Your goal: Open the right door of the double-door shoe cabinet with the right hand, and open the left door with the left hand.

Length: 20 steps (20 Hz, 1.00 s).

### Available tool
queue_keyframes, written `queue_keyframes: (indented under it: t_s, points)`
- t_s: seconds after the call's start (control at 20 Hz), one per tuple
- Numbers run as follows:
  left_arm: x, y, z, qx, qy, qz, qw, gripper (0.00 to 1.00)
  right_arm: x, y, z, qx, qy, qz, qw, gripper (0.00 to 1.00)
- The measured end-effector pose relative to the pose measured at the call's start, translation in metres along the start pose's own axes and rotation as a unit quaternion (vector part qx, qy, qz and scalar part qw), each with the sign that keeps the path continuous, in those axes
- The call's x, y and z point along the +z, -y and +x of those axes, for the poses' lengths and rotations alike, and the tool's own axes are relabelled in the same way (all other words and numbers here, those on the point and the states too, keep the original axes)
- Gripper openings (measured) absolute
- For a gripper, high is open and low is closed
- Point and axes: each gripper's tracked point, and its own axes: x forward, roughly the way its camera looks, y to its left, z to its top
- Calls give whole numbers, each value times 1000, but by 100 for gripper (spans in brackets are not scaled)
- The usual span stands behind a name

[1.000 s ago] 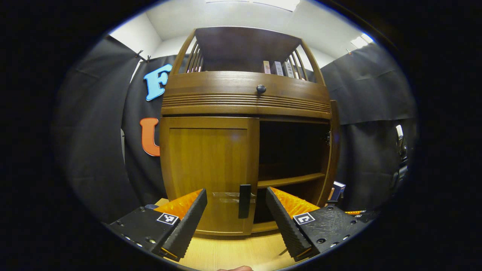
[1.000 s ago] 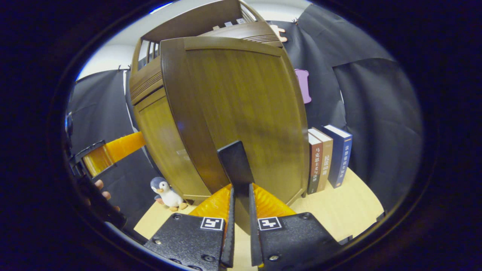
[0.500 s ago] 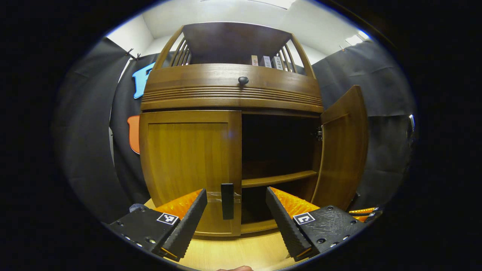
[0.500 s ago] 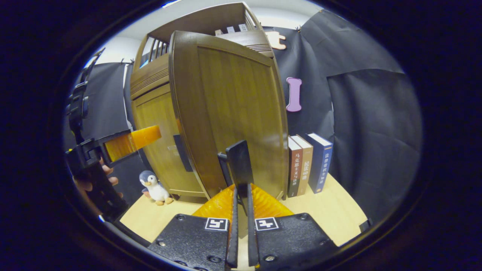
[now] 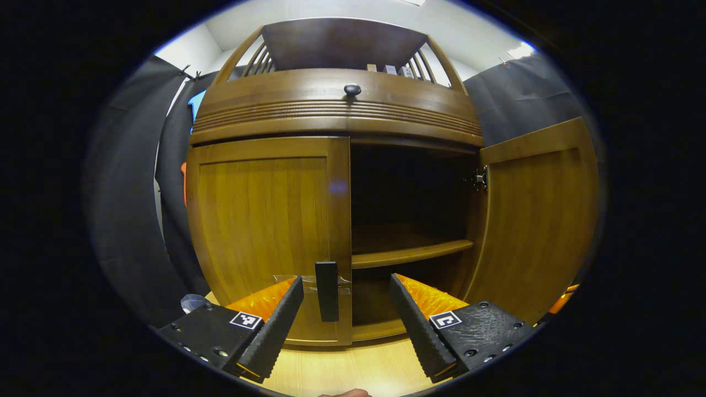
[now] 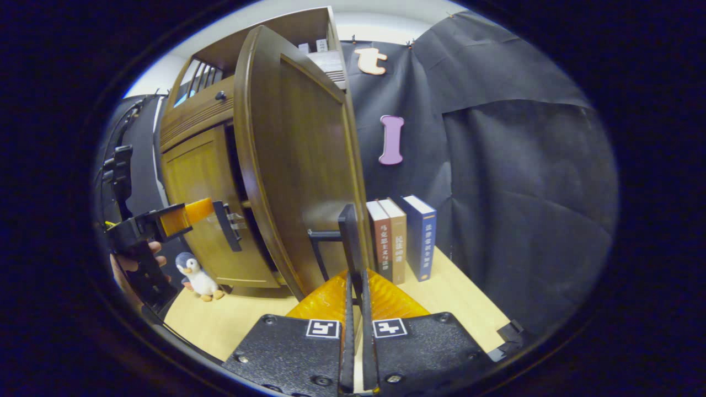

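A pale wooden tabletop (image 6: 469, 292) carries the brown wooden double-door shoe cabinet (image 5: 336, 105) in a black-draped booth. The right gripper (image 6: 354, 286) pinches the black bar handle of the right door (image 6: 351, 242), its fingers pressed on it; that right door (image 5: 538, 220) stands swung wide. The left gripper (image 5: 345, 309) hangs spread, just short of the left door's black handle (image 5: 327, 290) (not touching). Judged next: advance, close on it, pull. The open compartment shows one bare shelf (image 5: 411, 255), dark otherwise.
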Motion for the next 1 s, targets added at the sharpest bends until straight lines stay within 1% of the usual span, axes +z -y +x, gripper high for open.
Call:
queue_keyframes:
  t_s: [0.1,0.15,0.2,0.3,0.4,0.55,0.6,0.65,0.75,0.8,0.95,1.0]
  points:
    - [-6,-5,11,2,-4,20,1000,94,5,18,-4,-34,11,-1,999,8]
    - [-14,-8,15,0,-14,25,1000,94,8,25,-5,-49,15,1,999,3]
    - [-21,-13,18,3,-22,29,999,94,10,28,-8,-57,18,5,998,8]
    - [-30,-22,28,11,-30,30,999,93,13,34,-11,-64,23,13,998,7]
    - [-34,-26,37,11,-36,26,999,94,16,42,-17,-75,31,14,997,7]
    - [-38,-25,50,1,-32,23,999,94,25,59,-31,-102,50,16,993,7]
    - [-38,-24,55,-2,-31,23,999,94,32,68,-37,-107,54,21,993,7]
    - [-39,-25,58,-1,-30,25,999,93,35,66,-41,-101,58,30,993,7]
    - [-39,-23,63,-1,-32,23,999,94,39,71,-49,-104,69,38,991,7]
    - [-41,-20,67,-10,-32,18,999,94,41,70,-53,-103,75,38,991,7]
    - [-46,-22,78,-7,-37,8,999,74,38,67,-56,-110,75,27,991,7]
    - [-46,-23,80,-4,-37,9,999,83,37,62,-55,-104,72,23,992,7]
